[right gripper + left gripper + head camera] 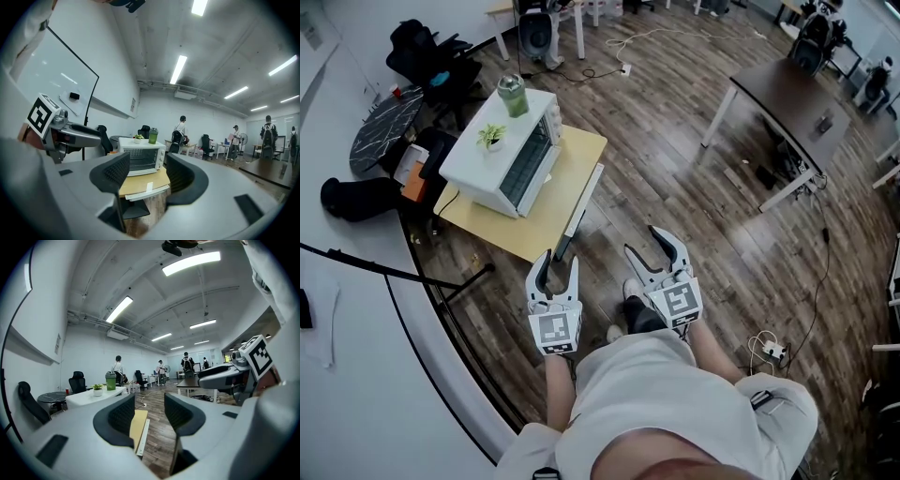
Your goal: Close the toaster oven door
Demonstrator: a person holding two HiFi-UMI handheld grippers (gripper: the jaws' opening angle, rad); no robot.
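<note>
Head view has the toaster oven (511, 155) sitting on the left part of a small desk (553, 220), with bare wood along the desk's front edge in front of the glass. I am well apart from it. My left gripper (560, 267) and my right gripper (639, 239) both hang over the floor, short of the desk's near corner.

Both sets of jaws stand narrowly apart with nothing between them. The left gripper view shows only floor and the desk edge through the gap, and the right gripper view frames the oven front.

From here the door looks upright against the front, but I cannot tell whether it is fully latched. To do this well, I would close the distance first and square 1 gripper to the door's top edge. Then I would push with the flat of a jaw until the door seats, steadily, so the oven does not slide on the desk.

2 containers stand on the oven's top. A green cup (513, 94) sits at the far corner with its lid on, so its contents are hidden. A small white pot (492, 138) nearer the front edge holds a green plant. Through the glass I make out racks, nothing more.
</note>
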